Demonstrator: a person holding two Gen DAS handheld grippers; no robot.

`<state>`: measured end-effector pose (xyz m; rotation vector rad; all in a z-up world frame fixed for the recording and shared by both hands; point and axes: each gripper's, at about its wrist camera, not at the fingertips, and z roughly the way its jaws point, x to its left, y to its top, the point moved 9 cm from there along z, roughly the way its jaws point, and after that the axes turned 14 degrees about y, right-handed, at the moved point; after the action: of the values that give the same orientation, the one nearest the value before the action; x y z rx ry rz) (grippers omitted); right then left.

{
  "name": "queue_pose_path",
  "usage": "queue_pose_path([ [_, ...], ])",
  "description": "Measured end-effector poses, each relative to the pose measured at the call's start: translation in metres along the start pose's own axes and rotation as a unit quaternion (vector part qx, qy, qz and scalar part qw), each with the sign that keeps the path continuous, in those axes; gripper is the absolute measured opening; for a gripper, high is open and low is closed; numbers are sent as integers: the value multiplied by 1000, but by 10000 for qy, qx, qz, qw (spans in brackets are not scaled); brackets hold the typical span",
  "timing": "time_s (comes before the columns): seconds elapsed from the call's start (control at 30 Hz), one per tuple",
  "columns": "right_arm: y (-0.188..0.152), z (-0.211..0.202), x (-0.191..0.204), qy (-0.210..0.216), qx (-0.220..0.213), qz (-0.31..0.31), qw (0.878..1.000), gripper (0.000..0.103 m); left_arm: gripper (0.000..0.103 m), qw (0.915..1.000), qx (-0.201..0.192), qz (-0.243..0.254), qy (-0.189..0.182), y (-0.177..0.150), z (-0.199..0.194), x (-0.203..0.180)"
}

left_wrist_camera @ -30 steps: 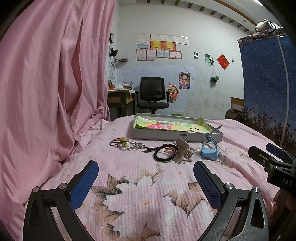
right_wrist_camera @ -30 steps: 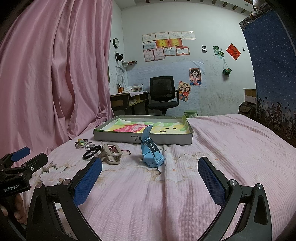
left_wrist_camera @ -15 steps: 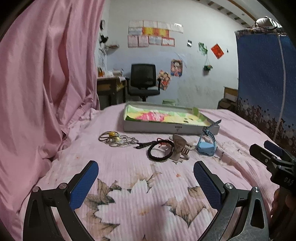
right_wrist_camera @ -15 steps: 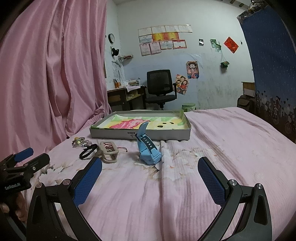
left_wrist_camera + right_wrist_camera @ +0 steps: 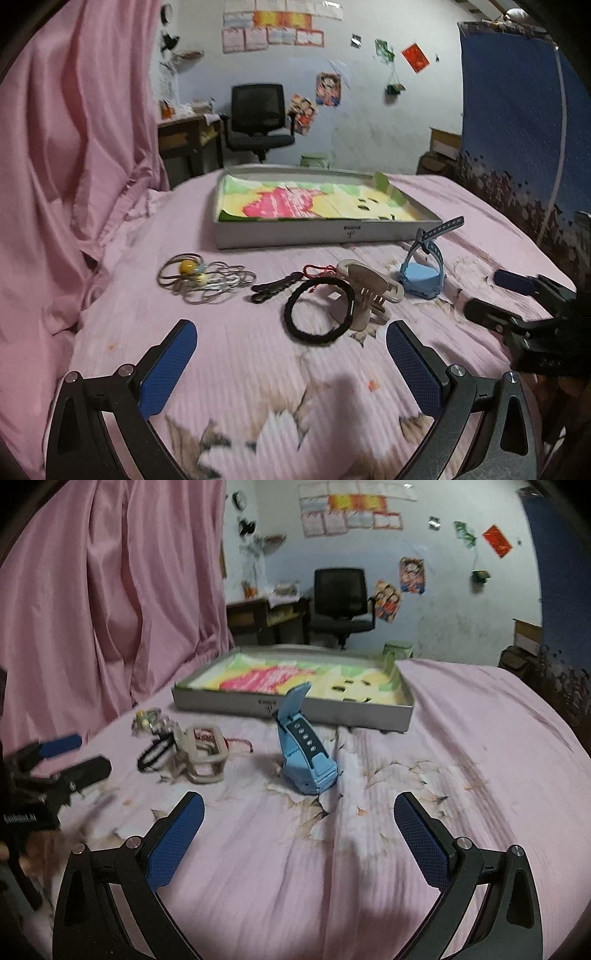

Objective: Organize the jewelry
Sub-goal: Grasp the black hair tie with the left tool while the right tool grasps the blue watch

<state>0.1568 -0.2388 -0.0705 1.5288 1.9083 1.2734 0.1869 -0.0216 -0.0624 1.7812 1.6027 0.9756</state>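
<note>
On the pink bedspread lie a black hair tie (image 5: 295, 319), a beige hair claw (image 5: 367, 291), a black clip (image 5: 275, 286), thin wire bangles with a yellow bead (image 5: 199, 275) and a light blue watch (image 5: 423, 273). Behind them sits a shallow grey box (image 5: 317, 236) with a colourful lining. My left gripper (image 5: 291, 354) is open and empty, just short of the hair tie. My right gripper (image 5: 299, 827) is open and empty, just short of the blue watch (image 5: 304, 753). The grey box (image 5: 295, 709) and the claw (image 5: 201, 753) also show in the right wrist view.
A pink curtain (image 5: 74, 147) hangs at the left of the bed. A blue patterned cloth (image 5: 517, 122) hangs at the right. A black office chair (image 5: 258, 118) and a desk stand beyond the bed's far edge. The left gripper shows at the left of the right wrist view (image 5: 55, 764).
Both grippers have moved forward and lower toward the items on the bed. The hair tie and the watch now look nearer. Both stay open.
</note>
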Motion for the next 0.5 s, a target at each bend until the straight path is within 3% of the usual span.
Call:
queue_pose_path([
  [0.17,6,25,-9,197,365,81,9991,74,95,9990,278,187,-304,3,24,-11],
  [0.5,15,77,-11,414,1058,-111,9935,61,76,9938,581,1,-947,-2,49,-13],
])
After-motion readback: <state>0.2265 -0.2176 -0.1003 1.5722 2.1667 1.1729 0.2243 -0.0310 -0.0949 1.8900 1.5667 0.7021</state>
